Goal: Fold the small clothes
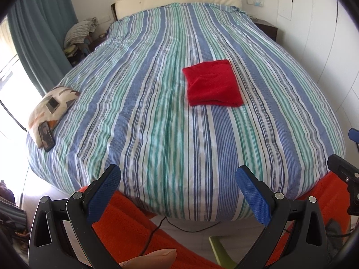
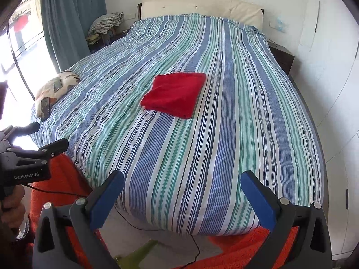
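Red cloth (image 1: 213, 84) lying folded, squarish, ahead of both tools on striped bed (image 1: 143, 121); left tool (image 1: 177, 179) and right tool (image 2: 182, 185) being held wide, empty.

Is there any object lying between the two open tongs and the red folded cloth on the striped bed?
Nothing visible does. Between the left tongs, the right tongs and the red folded cloth lies only bare blue-green striped bedcover.

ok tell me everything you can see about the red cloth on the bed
The red cloth is a small plain red piece, soft and slightly fuzzy like fleece or towelling. It is already folded into a neat, roughly square stack of several layers, with the layered edges showing along its near side. It lies flat on the striped bedspread, about mid-bed. Nothing but the bedspread touches it; both grippers are well clear.
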